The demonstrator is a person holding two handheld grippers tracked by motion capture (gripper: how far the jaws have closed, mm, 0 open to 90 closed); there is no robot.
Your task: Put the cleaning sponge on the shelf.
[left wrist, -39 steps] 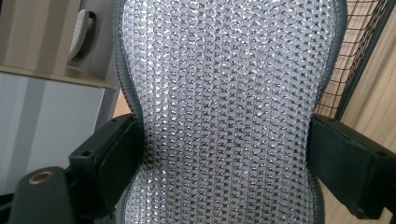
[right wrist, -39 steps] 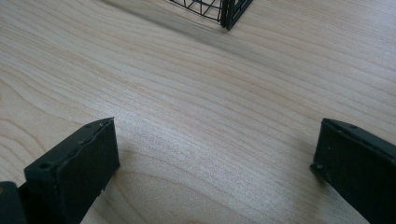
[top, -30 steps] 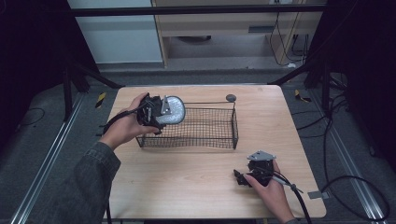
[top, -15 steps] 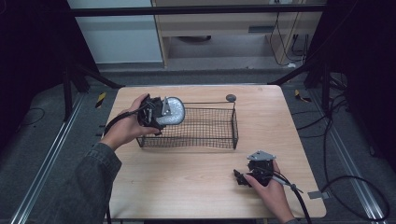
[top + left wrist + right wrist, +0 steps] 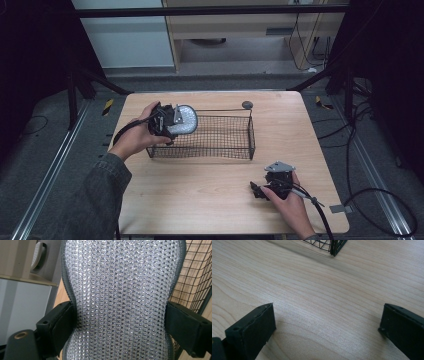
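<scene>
A grey mesh-covered oval pad (image 5: 183, 120) with a dark rim is held over the left end of the black wire basket (image 5: 230, 145). My left gripper (image 5: 170, 121) is shut on it; in the left gripper view the two jaws press the narrow waist of the mesh pad (image 5: 122, 300). My right gripper (image 5: 265, 189) rests low on the wooden table (image 5: 200, 190) near its front right, open, jaws wide apart over bare wood with nothing between its fingers (image 5: 253, 330). A corner of the wire basket (image 5: 332, 246) shows at the top of the right gripper view.
A small dark round object (image 5: 247, 104) lies on the table behind the basket's far right corner. Cables (image 5: 375, 200) trail off the table's right side. Beyond the table stands a cabinet (image 5: 240, 30). A white object (image 5: 37, 255) sits on a ledge in the left gripper view.
</scene>
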